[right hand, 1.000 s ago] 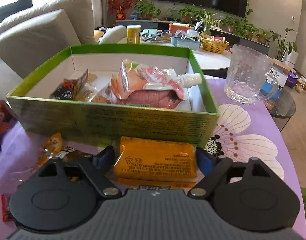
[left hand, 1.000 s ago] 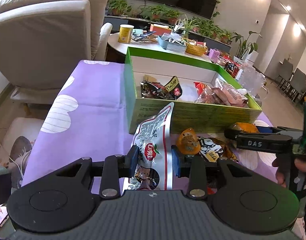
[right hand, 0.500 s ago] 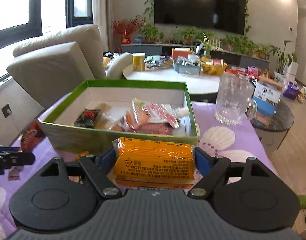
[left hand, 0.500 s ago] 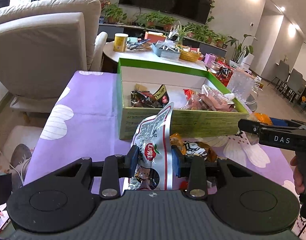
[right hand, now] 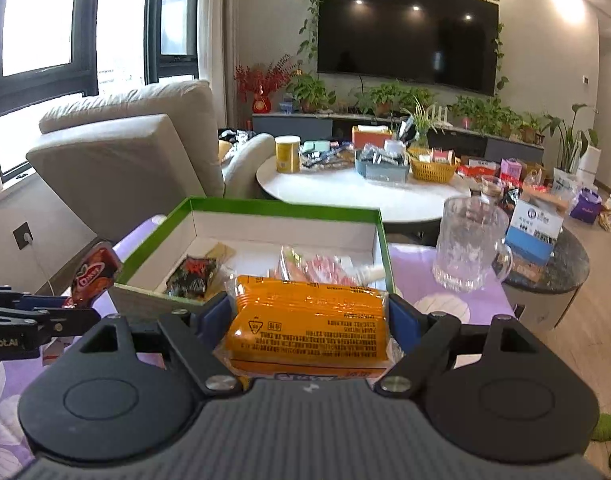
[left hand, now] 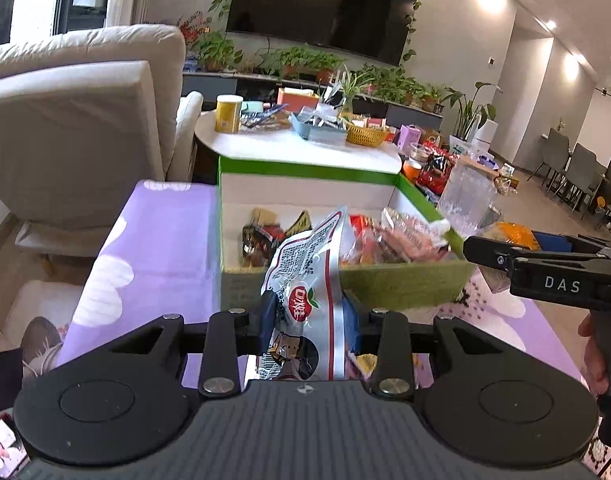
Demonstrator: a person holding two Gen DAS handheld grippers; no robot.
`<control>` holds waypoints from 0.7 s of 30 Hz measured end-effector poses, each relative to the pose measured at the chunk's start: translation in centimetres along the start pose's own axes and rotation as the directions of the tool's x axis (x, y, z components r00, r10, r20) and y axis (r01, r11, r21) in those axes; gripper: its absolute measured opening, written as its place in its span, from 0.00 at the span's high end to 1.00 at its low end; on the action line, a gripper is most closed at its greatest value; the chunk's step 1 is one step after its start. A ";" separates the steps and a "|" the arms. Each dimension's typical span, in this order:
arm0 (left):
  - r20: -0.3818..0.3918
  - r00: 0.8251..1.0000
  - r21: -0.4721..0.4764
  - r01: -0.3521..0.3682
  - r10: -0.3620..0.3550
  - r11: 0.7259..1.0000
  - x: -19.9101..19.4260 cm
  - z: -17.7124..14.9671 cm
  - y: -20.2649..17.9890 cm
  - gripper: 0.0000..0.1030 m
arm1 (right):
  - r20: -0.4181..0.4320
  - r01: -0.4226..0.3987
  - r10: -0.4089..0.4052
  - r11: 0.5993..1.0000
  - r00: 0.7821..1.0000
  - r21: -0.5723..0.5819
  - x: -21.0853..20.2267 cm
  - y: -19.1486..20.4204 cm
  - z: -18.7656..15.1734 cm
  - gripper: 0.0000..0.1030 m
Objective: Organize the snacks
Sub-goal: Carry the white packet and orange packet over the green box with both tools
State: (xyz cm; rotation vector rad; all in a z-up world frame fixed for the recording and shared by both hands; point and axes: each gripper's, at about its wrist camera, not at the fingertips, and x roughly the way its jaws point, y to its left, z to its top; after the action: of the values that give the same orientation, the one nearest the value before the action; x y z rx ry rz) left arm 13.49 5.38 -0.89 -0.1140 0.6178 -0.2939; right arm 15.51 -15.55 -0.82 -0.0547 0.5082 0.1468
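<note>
**Both tongs carry snacks at the box**

The purple flowered counter (left hand: 165,240) bears the green cardboard box (left hand: 305,168) at twelve o'clock. The right tongs (right hand: 310,316) clench a wide orange plastic packet (right hand: 309,320) before it. The left tongs (left hand: 307,320) grip a silver-and-white foil snack pouch (left hand: 305,268), upright.

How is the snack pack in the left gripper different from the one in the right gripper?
The silver snack pouch is thin, printed with a red logo, and stands on end in the left gripper. The orange packet is thick and blocky, lying crosswise in the right gripper, whose jaws stand wider. Both are gripped near the green box.
</note>
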 end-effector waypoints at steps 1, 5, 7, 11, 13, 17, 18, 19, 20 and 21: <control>0.007 1.000 0.005 0.001 -0.001 1.000 0.0 0.3 -0.1 0.69 | 0.009 -0.001 0.001 1.000 1.000 -0.002 0.0 0.0 0.4 0.20; 0.035 0.999 0.021 0.009 -0.009 1.000 0.2 1.6 -0.8 0.69 | 0.043 -0.003 0.003 1.000 0.999 -0.002 0.0 -0.1 1.6 0.20; 0.044 0.999 0.029 0.010 -0.011 1.000 0.3 2.1 -1.1 0.69 | 0.051 -0.006 0.006 1.000 0.999 -0.005 0.2 0.0 2.0 0.20; 0.048 0.999 0.035 0.013 -0.015 0.999 1.0 2.7 -1.4 0.69 | 0.054 -0.009 0.009 1.000 0.998 -0.016 0.7 0.1 2.3 0.20; 0.045 0.999 0.036 0.012 -0.014 0.999 1.4 2.8 -1.4 0.69 | 0.055 -0.009 0.010 1.000 0.998 -0.019 0.9 0.1 2.3 0.20; 0.045 0.999 0.033 0.012 -0.013 0.999 2.3 3.4 -1.5 0.69 | 0.063 -0.001 0.002 1.000 0.998 -0.017 1.2 -0.2 2.6 0.20; 0.045 0.999 0.033 0.010 -0.011 0.999 2.5 3.5 -1.5 0.69 | 0.066 0.002 -0.001 1.000 0.998 -0.013 1.3 -0.3 2.8 0.20; 0.048 0.999 0.034 0.009 -0.011 0.999 2.6 3.7 -1.6 0.69 | 0.068 0.004 -0.003 1.000 0.998 -0.008 1.4 -0.4 3.0 0.20; 0.052 0.999 0.035 0.008 -0.010 0.999 2.8 4.0 -1.6 0.69 | 0.073 0.004 -0.004 1.000 0.997 -0.005 1.5 -0.5 3.2 0.20; 0.055 0.998 0.036 0.007 -0.009 0.999 3.0 4.2 -1.7 0.69 | 0.078 0.004 -0.004 1.000 0.997 -0.003 1.5 -0.5 3.4 0.20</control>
State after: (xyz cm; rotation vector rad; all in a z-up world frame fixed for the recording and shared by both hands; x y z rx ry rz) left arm 17.82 2.96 1.18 -0.0904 0.5572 -0.3087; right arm 18.54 -15.58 1.40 -0.0532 0.4297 0.1450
